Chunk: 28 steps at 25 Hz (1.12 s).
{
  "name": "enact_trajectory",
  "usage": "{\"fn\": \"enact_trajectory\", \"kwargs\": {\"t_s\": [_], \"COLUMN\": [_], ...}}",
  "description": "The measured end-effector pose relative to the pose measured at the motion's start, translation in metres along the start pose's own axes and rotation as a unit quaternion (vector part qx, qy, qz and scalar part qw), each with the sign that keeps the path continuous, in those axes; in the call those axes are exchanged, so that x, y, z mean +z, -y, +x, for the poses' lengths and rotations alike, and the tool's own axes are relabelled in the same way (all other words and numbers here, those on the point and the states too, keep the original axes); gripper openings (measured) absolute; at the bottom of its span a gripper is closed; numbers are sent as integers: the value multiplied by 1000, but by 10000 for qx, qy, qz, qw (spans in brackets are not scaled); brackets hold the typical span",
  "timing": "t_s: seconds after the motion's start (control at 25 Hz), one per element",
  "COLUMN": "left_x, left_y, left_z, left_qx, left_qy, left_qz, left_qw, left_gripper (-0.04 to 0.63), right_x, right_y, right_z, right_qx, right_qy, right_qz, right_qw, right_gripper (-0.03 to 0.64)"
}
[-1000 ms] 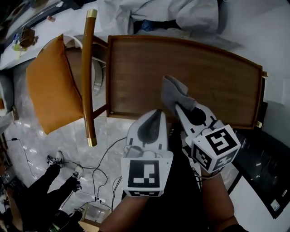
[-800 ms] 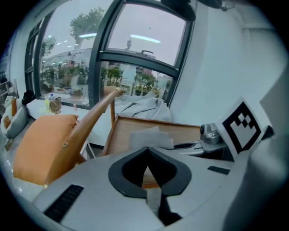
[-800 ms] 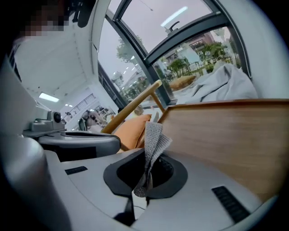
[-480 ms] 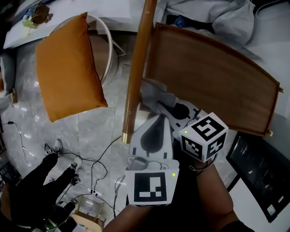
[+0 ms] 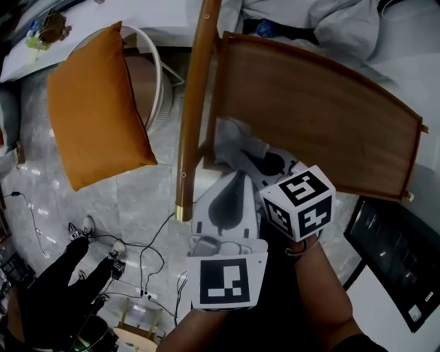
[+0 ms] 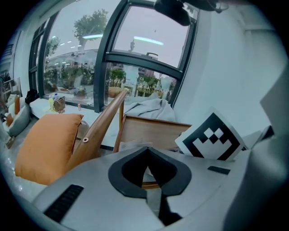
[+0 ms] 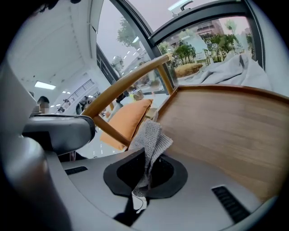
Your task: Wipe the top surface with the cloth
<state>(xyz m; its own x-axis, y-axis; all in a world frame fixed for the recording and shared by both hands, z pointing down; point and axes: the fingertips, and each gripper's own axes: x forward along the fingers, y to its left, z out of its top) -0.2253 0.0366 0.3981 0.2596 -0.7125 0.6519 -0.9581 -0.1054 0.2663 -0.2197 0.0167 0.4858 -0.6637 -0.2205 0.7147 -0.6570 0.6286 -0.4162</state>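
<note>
Pale marbled floor tiles (image 5: 137, 199) fill the head view's left half, black cables (image 5: 142, 265) trailing across them at seven o'clock. An orange cushion (image 5: 96, 103) sits at ten o'clock, beside a curved wooden chair rail (image 5: 194, 103) at eleven. Crumpled grey fabric (image 5: 323, 20) lies at one o'clock. Tall dark-framed windows (image 6: 135, 58) admit daylight, a white wall (image 6: 226, 67) to their right

Table top (image 5: 323, 117) occupies the upper right of frame. Chair rail (image 5: 192, 103) runs just left of it, with the cushion (image 5: 96, 110) further left. Cloth (image 5: 237, 141) sits at the table top's left edge, between the jaws of the right gripper (image 5: 260, 161). Left gripper (image 5: 234, 180) is just below. Cables (image 5: 148, 258) lie on the floor, lower left.
</note>
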Motion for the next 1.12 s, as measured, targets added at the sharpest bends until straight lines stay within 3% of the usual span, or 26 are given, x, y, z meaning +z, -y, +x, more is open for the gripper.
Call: {"fn": "enact_trajectory", "kwargs": {"t_s": [0.4, 1.12], "left_x": [-10, -42], "left_y": [26, 172], "left_z": [34, 92], "left_qx": [4, -769], "left_qy": [-185, -667], "left_qz": [253, 861], "left_qw": [9995, 9911], "left_gripper": [11, 11], "right_x": [-23, -81], "right_y": [58, 171], "right_z": [-48, -171], "right_qx": [-542, -1421], "right_qy": [-103, 85], "right_qz": [74, 580], "right_qw": [9985, 9881], "right_gripper": [28, 28]}}
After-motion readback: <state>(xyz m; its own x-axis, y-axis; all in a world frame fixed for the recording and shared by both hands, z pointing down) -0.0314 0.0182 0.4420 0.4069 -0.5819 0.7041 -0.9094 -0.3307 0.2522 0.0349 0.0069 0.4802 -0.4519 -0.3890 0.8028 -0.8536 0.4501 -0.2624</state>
